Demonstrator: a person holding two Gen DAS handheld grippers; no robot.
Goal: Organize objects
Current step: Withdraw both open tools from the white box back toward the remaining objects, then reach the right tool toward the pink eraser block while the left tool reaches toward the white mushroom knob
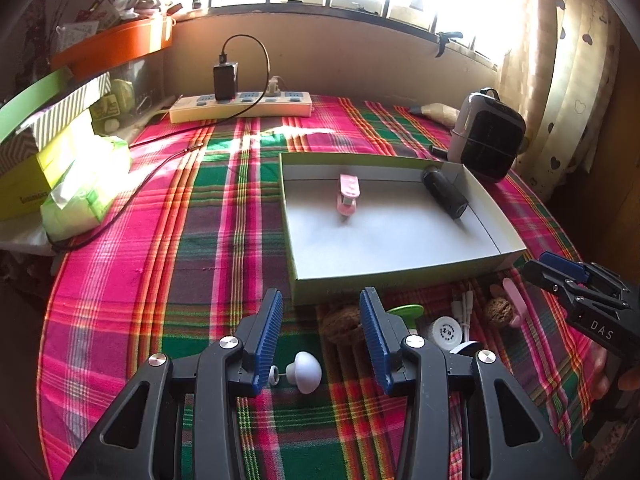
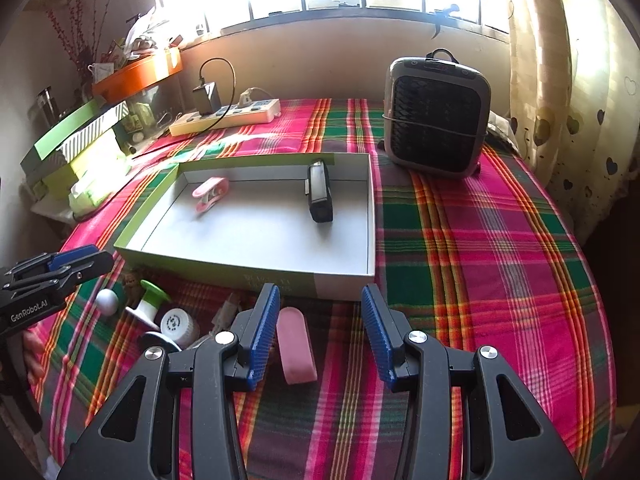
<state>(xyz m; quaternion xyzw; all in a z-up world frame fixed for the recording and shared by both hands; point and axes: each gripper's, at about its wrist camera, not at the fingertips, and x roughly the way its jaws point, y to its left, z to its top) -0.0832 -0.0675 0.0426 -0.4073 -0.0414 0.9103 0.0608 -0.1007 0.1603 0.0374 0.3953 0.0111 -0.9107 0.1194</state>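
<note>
Two grippers hang over the plaid tablecloth (image 1: pixel 224 216), both on the near side of the shallow cardboard tray (image 1: pixel 400 276).

Left gripper (image 1: pixel 320 336): jaws apart, moderately wide, nothing held. Betw. its blue pads (image 1: pixel 267 336) sit a white mushroom-shaped knob (image 1: pixel 307 366) w/ a small white ring just left of it, and a walnut (image 1: pixel 342 326) further toward the tray. No pad contact w/ either as far as can be seen.

Right gripper (image 2: pixel 318 334): jaws apart at about the same width, empty. A pink eraser-like block (image 2: pixel 297 350) lies on the cloth just inside its left pad (image 2: pixel 264 332); touching or not, can't tell.

Small items on the cloth near the tray's front wall, left to right in the left wrist view: green-and-white spool (image 1: pixel 405 314), white round cap w/ printed top (image 1: pixel 447 330), white cable plugs (image 1: pixel 464 306), second walnut (image 1: pixel 499 311), pink block (image 1: pixel 514 300).

Tray contents: pink clip (image 1: pixel 348 194) toward the back wall, left of centre; black cylindrical device (image 1: pixel 445 191) at the back right corner, lying angled along the right wall. Rest of tray floor bare.

Behind the tray: white power strip (image 1: pixel 240 106) w/ black charger plugged in, off to the left; grey-and-black portable fan heater (image 2: pixel 436 114) to the right. Stacked green boxes (image 1: pixel 52 136) well left of the tray.
</note>
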